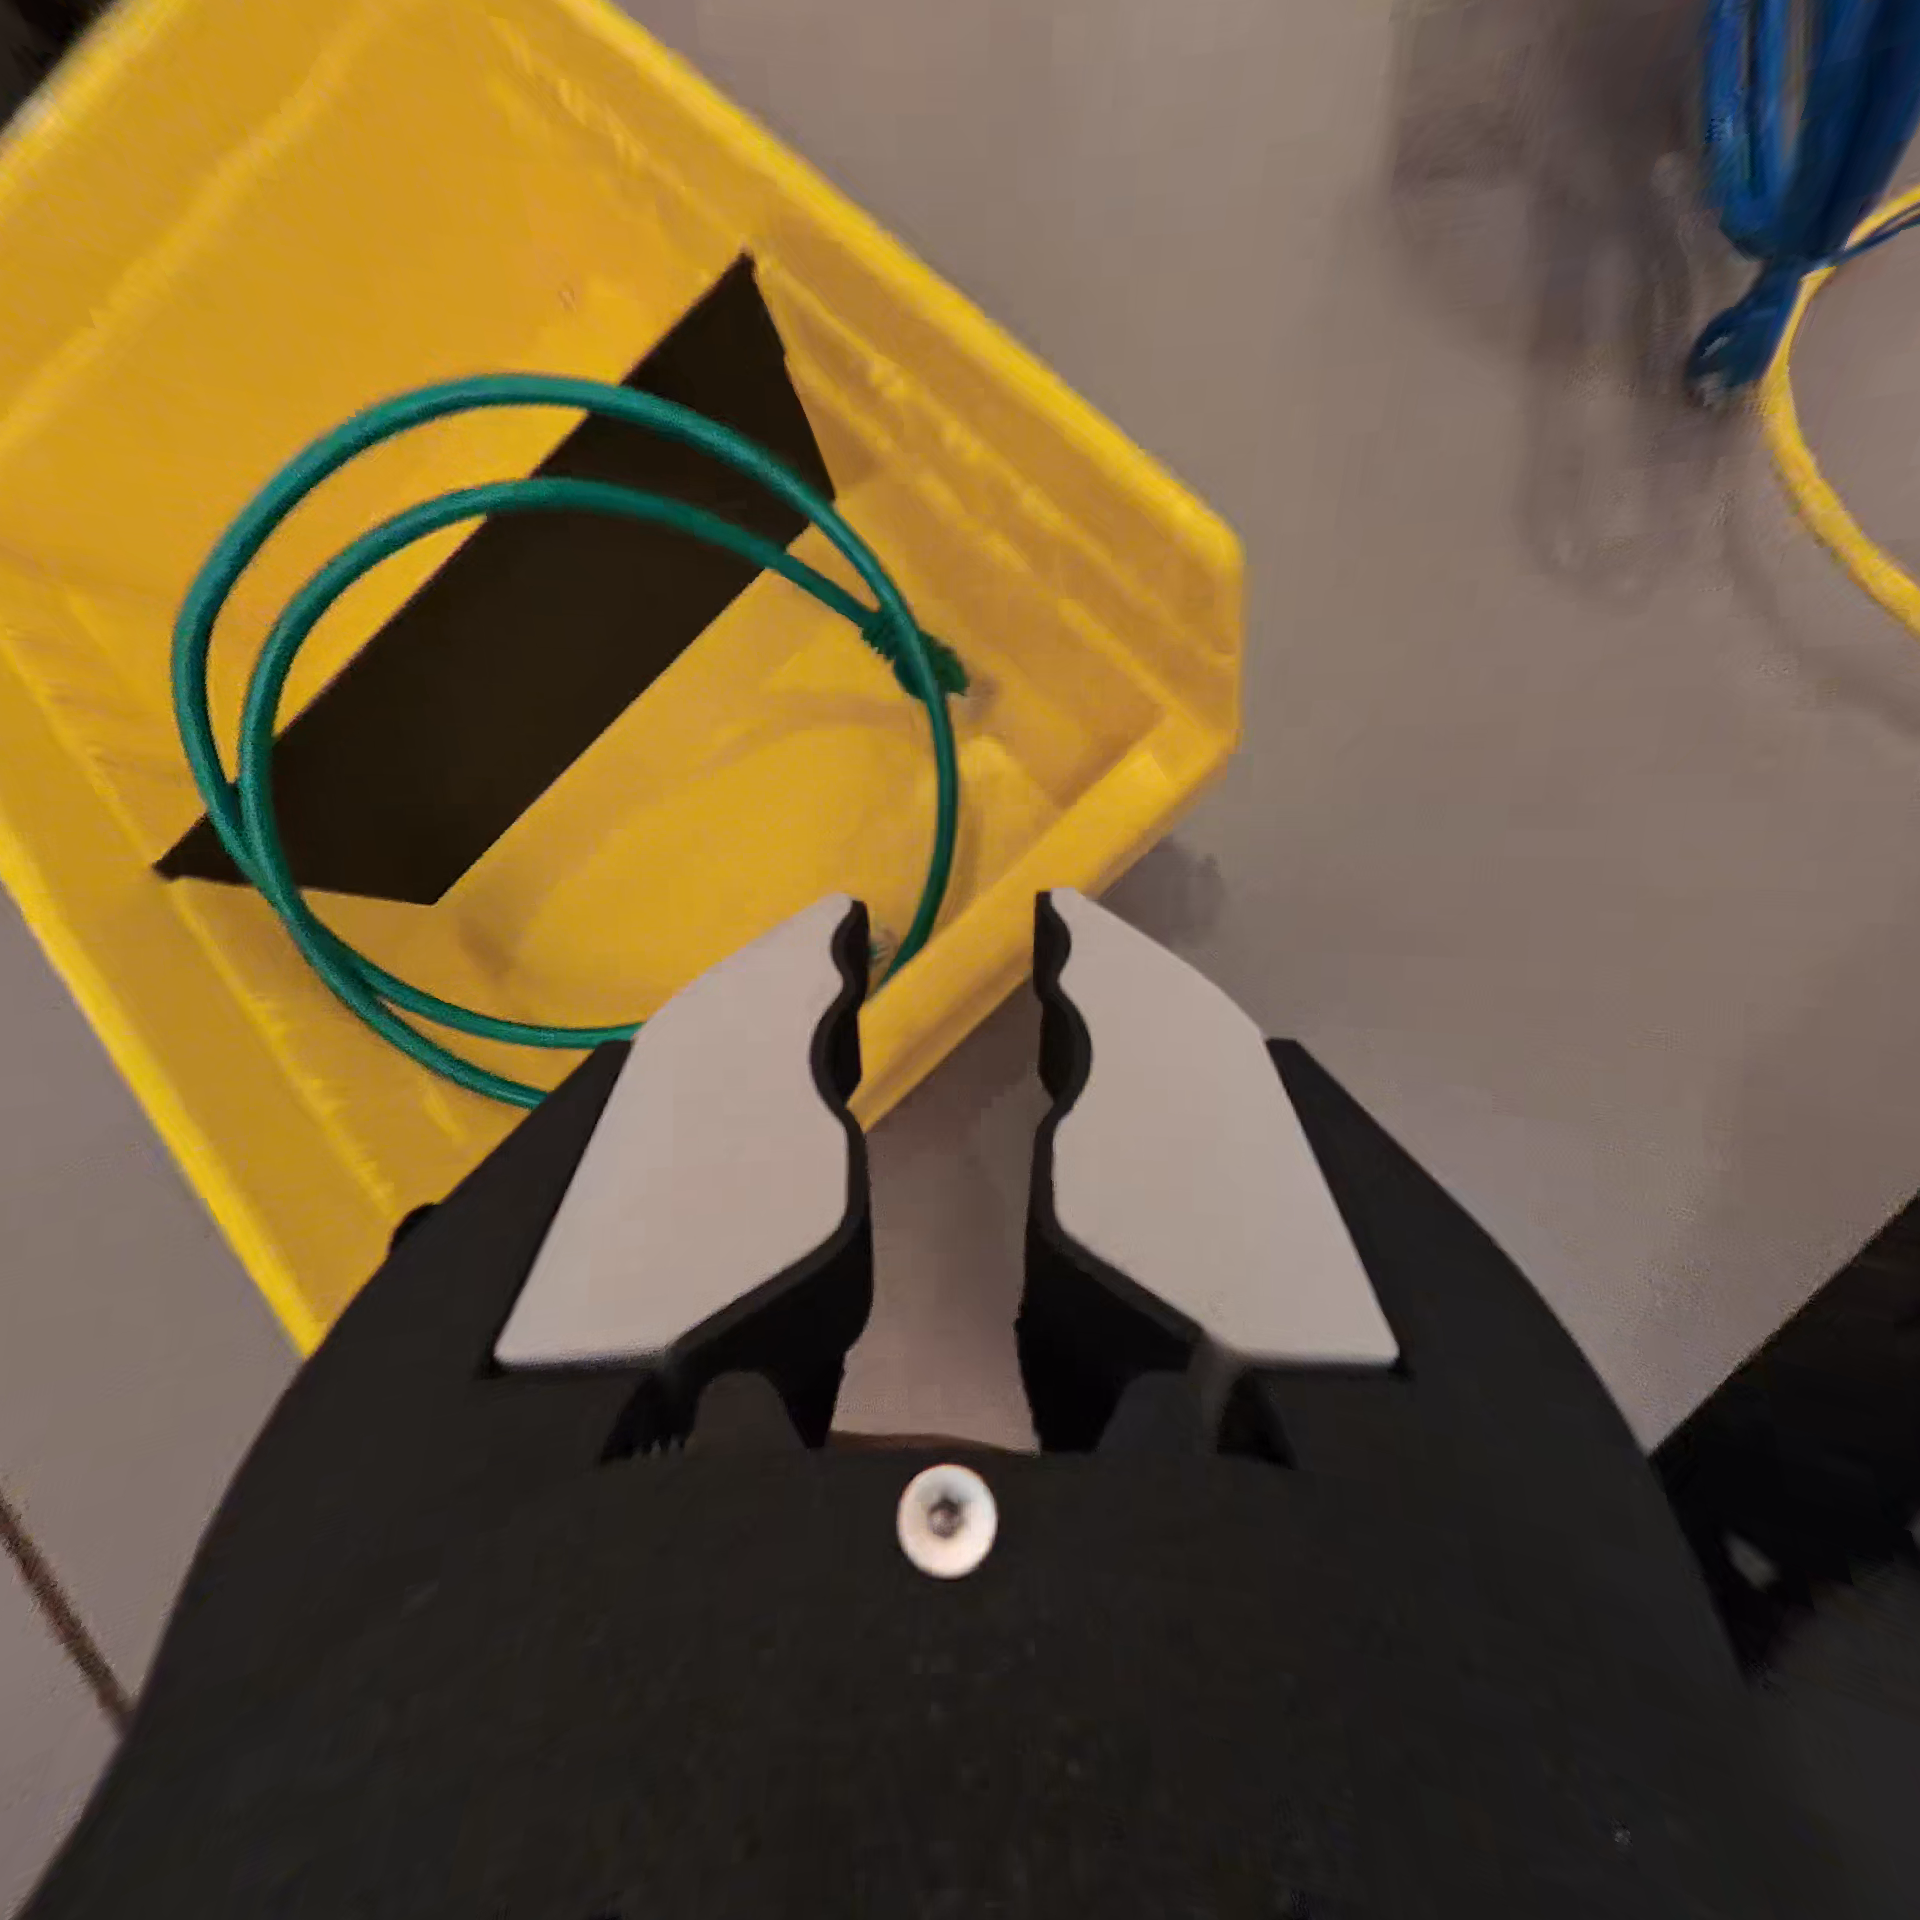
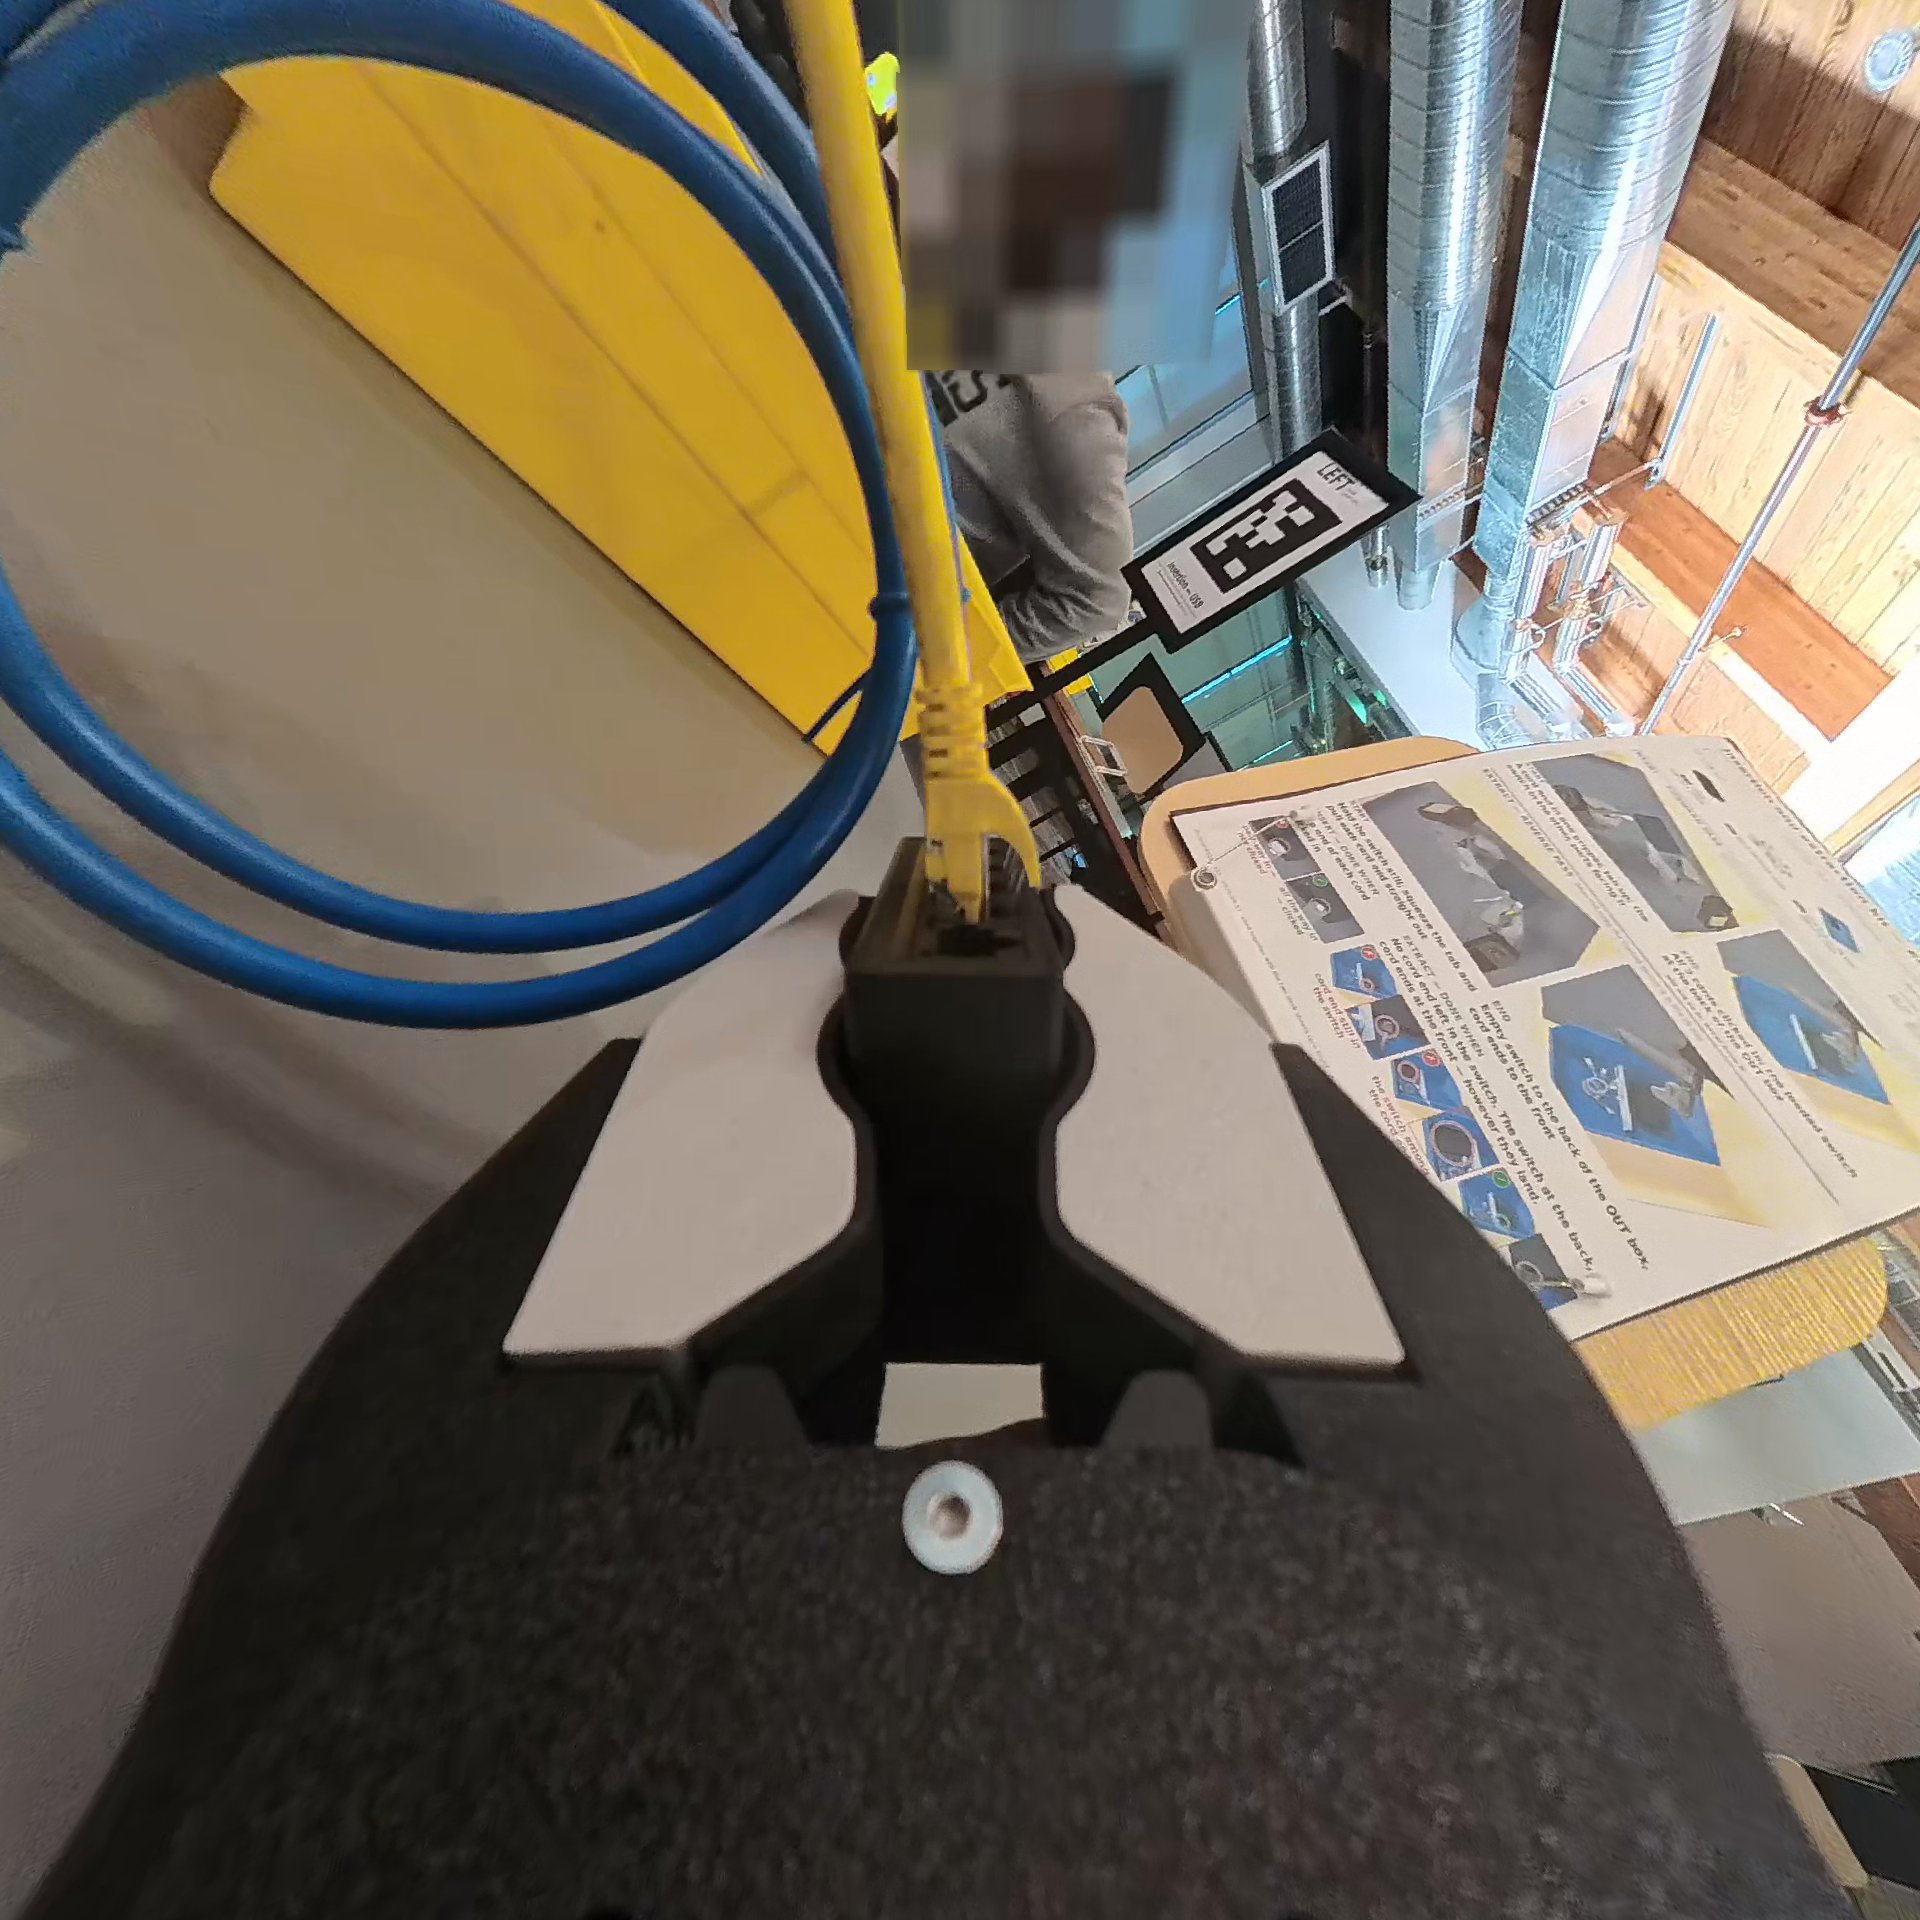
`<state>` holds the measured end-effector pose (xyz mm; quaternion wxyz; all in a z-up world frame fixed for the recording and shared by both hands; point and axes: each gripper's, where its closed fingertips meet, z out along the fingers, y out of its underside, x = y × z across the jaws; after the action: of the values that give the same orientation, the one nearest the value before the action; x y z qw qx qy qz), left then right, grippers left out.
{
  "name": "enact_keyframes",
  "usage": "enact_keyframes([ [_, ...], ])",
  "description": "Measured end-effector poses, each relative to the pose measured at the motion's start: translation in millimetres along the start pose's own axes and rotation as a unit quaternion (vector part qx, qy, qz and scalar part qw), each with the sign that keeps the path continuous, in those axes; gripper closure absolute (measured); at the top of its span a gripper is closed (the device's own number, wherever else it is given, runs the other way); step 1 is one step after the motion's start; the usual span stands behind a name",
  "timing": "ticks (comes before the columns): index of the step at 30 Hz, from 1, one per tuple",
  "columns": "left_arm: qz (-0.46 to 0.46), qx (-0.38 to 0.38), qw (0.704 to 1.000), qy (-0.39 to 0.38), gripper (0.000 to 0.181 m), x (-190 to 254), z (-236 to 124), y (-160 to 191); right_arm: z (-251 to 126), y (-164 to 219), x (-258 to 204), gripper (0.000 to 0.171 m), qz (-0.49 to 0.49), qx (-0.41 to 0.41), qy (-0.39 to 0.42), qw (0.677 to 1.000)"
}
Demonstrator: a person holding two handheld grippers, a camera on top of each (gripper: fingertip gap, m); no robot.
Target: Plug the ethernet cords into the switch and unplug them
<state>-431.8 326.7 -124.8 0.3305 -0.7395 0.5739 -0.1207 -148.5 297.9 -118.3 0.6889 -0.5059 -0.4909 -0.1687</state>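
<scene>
In the right wrist view my right gripper (image 2: 958, 914) is shut on a black switch (image 2: 956, 997), held up off the table. A yellow ethernet cord (image 2: 894, 416) is plugged into the switch, its connector (image 2: 961, 821) in a port. A blue cord (image 2: 436, 935) loops to the left of it. In the left wrist view my left gripper (image 1: 951, 914) is open and empty, above the near corner of a yellow bin (image 1: 1143, 644). A coiled green cord (image 1: 582, 499) lies in the bin. The blue cord (image 1: 1766, 187) and yellow cord (image 1: 1808, 499) show at the upper right.
The bin has a black rectangular patch (image 1: 499, 665) on its floor. A grey table surface (image 1: 1455, 935) spreads right of the bin. In the right wrist view a yellow bin wall (image 2: 540, 343), an instruction sheet (image 2: 1558, 987) on a board and a person in a grey top (image 2: 1039, 488) appear.
</scene>
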Motion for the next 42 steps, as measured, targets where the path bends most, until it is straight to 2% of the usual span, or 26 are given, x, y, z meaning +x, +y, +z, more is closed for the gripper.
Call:
enact_keyframes([
  [4, -0.025, -0.024, 0.991, 0.128, 0.140, -23.4, 22.5, -20.6, 0.8, 2.0, -0.7, 0.141, 0.004, -0.003, -0.005, 1.000],
  [7, -0.064, -0.047, 0.984, 0.158, 0.124, -35.9, 54.6, -33.4, 1.1, 3.1, -0.8, 0.141, 0.005, -0.005, -0.006, 1.000],
  [12, -0.065, -0.071, 0.982, 0.163, 0.129, -28.0, 95.2, -35.1, 1.5, 4.0, -1.3, 0.141, 0.010, -0.006, -0.011, 1.000],
  [15, -0.049, -0.111, 0.981, 0.148, 0.159, -22.4, 111.6, -22.4, 1.9, 4.7, -1.6, 0.141, 0.013, -0.007, -0.013, 1.000],
  [17, -0.052, -0.078, 0.989, 0.119, 0.170, -28.5, 108.7, -31.1, 1.6, 4.7, -1.7, 0.141, 0.014, -0.007, -0.014, 1.000],
  [19, -0.051, -0.032, 0.996, 0.064, 0.171, -45.7, 90.6, -44.2, 1.6, 4.9, -1.6, 0.142, 0.014, -0.007, -0.014, 1.000],
  [23, -0.054, 0.132, 0.990, 0.002, 0.171, -58.4, 18.8, -95.1, 1.6, 4.9, -1.6, 0.141, 0.011, -0.008, -0.013, 1.000],
  [26, -0.027, 0.251, 0.968, -0.010, 0.171, -30.3, -30.1, -131.4, 1.6, 4.9, -1.4, 0.141, 0.009, -0.008, -0.011, 1.000],
  [29, -0.002, 0.311, 0.950, -0.020, 0.171, 19.8, -45.4, -148.0, 1.2, 4.7, -1.0, 0.141, 0.007, -0.008, -0.009, 1.000],
  [35, -0.026, 0.354, 0.934, -0.050, 0.171, 127.9, -42.8, -152.0, 0.9, 5.4, -0.6, 0.142, 0.004, -0.010, -0.007, 1.000],
  [38, -0.092, 0.335, 0.934, -0.085, 0.171, 157.1, -45.0, -149.7, 0.7, 5.0, -0.5, 0.141, 0.005, -0.008, -0.007, 1.000],
  [40, -0.150, 0.348, 0.924, -0.056, 0.171, 176.0, -45.4, -149.7, 0.8, 4.6, -0.5, 0.141, 0.006, -0.006, -0.008, 1.000],
  [42, -0.206, 0.326, 0.922, -0.043, 0.171, 174.4, -30.1, -138.9, 1.0, 4.7, -0.7, 0.141, 0.007, -0.006, -0.010, 1.000],
])
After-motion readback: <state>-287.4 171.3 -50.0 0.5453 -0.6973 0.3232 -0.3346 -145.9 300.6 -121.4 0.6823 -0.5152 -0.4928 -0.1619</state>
